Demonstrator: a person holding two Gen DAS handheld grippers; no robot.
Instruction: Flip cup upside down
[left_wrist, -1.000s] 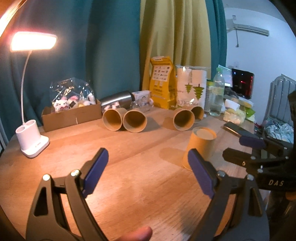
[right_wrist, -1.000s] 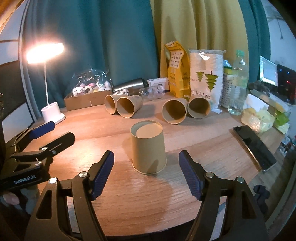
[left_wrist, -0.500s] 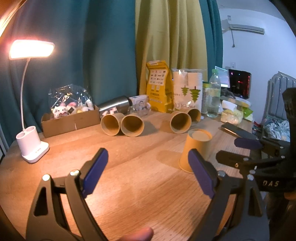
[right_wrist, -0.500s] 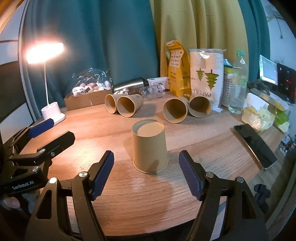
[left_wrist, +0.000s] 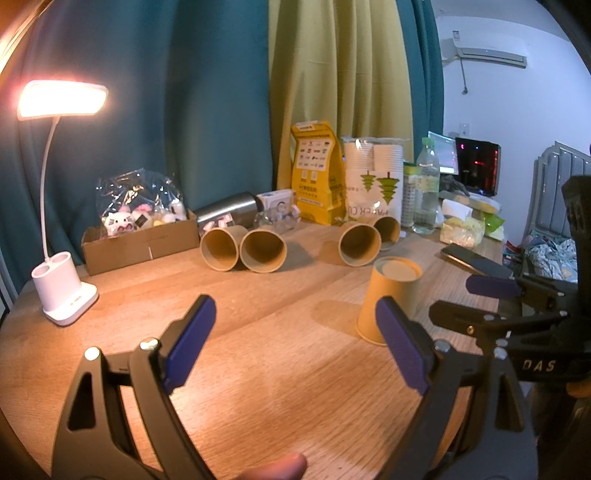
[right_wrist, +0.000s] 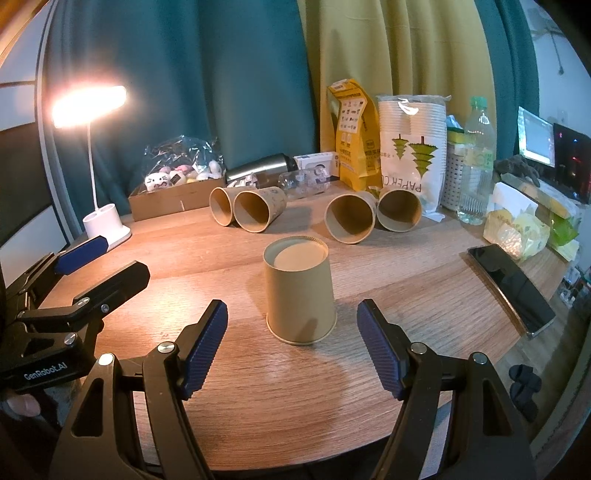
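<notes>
Your brown paper cup (right_wrist: 300, 291) stands upside down on the wooden table (right_wrist: 424, 266), base up, free of both tools. Your right gripper (right_wrist: 291, 345) is spread wide just short of it; your left gripper (left_wrist: 295, 341) is equally wide, holding nothing, with the cup off to its right. Four more cups lie on their sides behind — mouths toward you, insides bare. The cardboard box (right_wrist: 173, 197) holds a bag of small plush toys. Only the right wrist view shows the cup's full rim; only the left shows the wall air conditioner (left_wrist: 487, 55).
</notes>
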